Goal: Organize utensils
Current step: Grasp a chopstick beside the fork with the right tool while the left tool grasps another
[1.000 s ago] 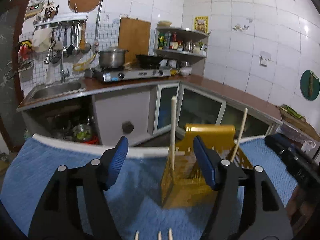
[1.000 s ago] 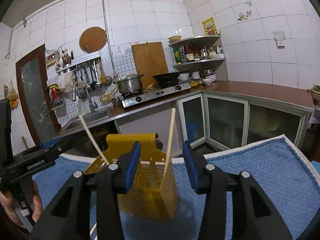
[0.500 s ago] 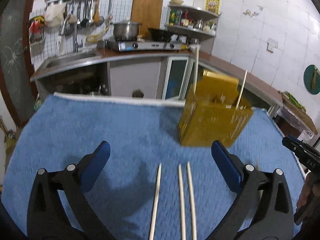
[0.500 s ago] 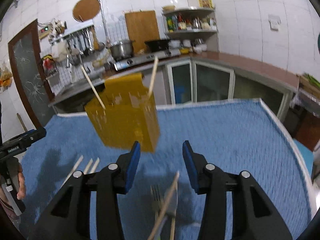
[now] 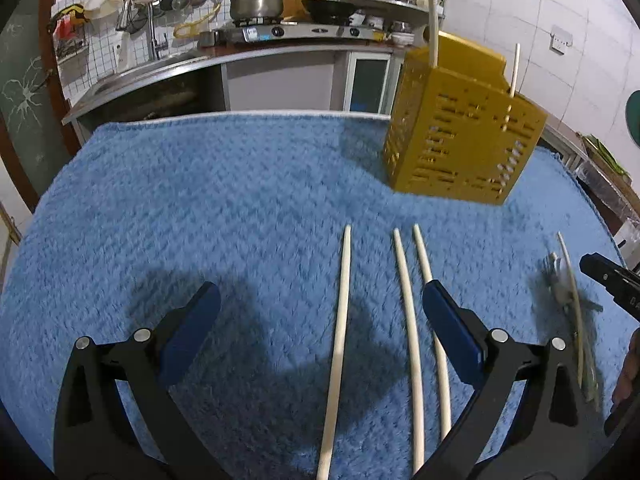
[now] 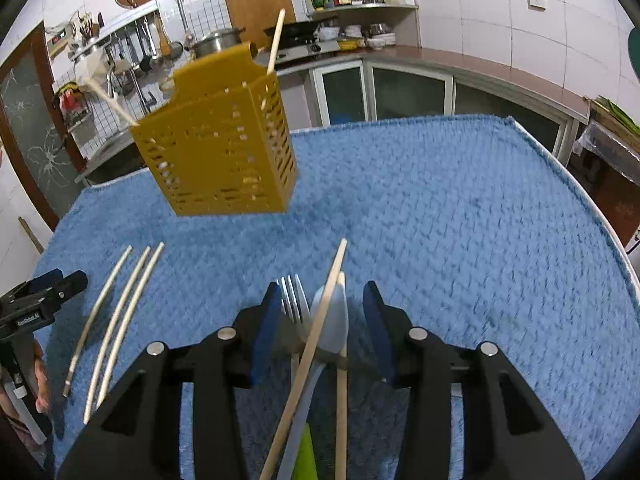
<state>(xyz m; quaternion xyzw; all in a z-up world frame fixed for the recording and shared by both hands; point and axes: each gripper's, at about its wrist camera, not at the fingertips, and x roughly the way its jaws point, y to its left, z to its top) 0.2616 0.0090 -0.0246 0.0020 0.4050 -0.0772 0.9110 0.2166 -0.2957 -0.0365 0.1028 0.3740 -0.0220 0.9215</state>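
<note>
A yellow slotted utensil holder point(image 5: 460, 136) stands on the blue towel point(image 5: 224, 208) with two chopsticks upright in it; it also shows in the right wrist view point(image 6: 220, 156). Three loose chopsticks point(image 5: 404, 312) lie on the towel between my left gripper's point(image 5: 320, 332) wide-open jaws; they show at left in the right wrist view point(image 6: 116, 320). My right gripper point(image 6: 318, 320) is open above a pile with a fork point(image 6: 294, 304), a spoon point(image 6: 334, 320) and two chopsticks point(image 6: 320, 328). That pile shows at the right in the left wrist view point(image 5: 568, 292).
The towel covers a table whose far edge point(image 5: 240, 114) faces a kitchen counter with a sink point(image 5: 132, 76) and stove point(image 5: 288, 32). The other gripper shows at the view edges: the right gripper in the left wrist view point(image 5: 612, 280), the left gripper in the right wrist view point(image 6: 36, 304).
Both grippers have pulled back from the holder and tilted down toward the towel. The left gripper has opened wider over the three chopsticks. The right one now hovers over the fork and spoon pile.
</note>
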